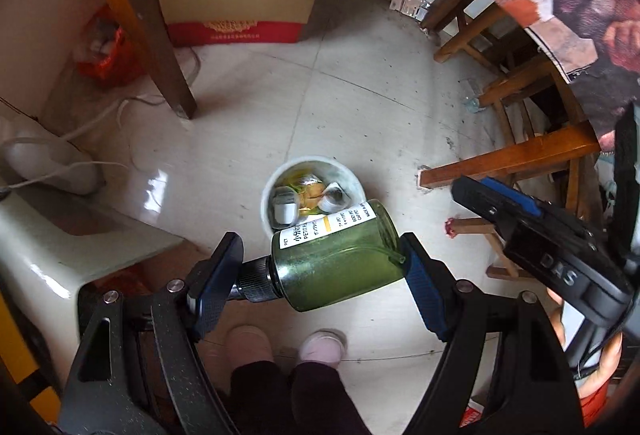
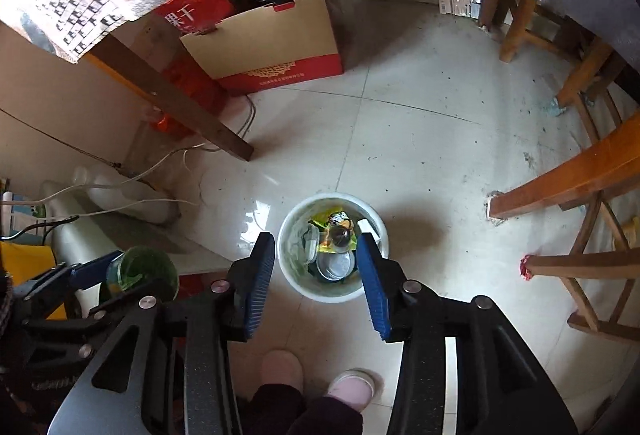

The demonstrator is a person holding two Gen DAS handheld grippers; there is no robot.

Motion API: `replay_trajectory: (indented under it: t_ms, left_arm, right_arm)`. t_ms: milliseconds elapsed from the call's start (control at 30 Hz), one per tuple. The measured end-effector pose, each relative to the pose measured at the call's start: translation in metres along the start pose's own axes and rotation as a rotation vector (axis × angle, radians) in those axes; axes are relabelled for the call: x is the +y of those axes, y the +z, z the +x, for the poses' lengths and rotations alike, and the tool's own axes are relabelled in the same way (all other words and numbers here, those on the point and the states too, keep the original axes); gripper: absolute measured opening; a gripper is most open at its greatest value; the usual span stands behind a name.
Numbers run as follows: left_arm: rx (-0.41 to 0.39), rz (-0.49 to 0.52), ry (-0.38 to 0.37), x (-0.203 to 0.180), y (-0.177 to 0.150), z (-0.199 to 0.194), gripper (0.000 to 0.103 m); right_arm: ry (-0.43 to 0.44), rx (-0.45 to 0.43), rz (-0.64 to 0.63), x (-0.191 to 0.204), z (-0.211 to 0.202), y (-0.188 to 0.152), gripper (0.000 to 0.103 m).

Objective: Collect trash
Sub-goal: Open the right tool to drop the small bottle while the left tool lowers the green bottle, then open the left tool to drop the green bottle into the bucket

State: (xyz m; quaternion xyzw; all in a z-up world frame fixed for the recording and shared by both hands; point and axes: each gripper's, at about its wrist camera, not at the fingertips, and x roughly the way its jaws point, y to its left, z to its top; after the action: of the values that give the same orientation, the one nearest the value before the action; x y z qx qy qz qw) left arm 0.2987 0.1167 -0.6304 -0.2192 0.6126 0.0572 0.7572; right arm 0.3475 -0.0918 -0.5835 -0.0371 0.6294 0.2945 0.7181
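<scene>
Claw point(image 1: 320, 271) pinches translucent green bottle point(image 1: 340, 259) above round white bin point(image 1: 266, 195).

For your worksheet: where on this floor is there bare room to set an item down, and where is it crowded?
Bare tiles lie between the white bin, the cardboard box and the wooden stools. It is crowded along the wall by the cables and inside the bin, already holding trash. The left hand-held gripper holds the green bottle.

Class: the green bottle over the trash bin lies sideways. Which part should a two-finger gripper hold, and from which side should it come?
Grip the green bottle end to end, cap against one finger, base against the other, coming from the person's side above the white bin. It lies horizontal and spans the left gripper this way, whose jaws already pinch it.
</scene>
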Motion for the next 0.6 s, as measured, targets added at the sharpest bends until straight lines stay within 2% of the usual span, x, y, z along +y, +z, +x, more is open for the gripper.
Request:
replay_trajectory:
  t_ms: [133, 333, 467, 600]
  left_arm:
    - [0.01, 0.029, -0.009, -0.014, 0.01, 0.01, 0.078]
    - [0.08, 0.06, -0.038, -0.037, 0.025, 0.026, 0.079]
    - [0.074, 0.141, 0.005, -0.057, 0.028, 0.013, 0.079]
    - [0.058, 0.191, -0.009, -0.072, 0.029, -0.012, 0.08]
  right_arm:
    - [-0.012, -0.002, 0.021, -0.011, -0.009, 0.0, 0.039]
    - [-0.028, -0.037, 0.047, -0.022, -0.035, 0.004, 0.039]
    - [-0.029, -0.06, 0.063, -0.021, -0.057, 0.009, 0.039]
    - [-0.027, -0.079, 0.068, -0.017, -0.085, 0.012, 0.039]
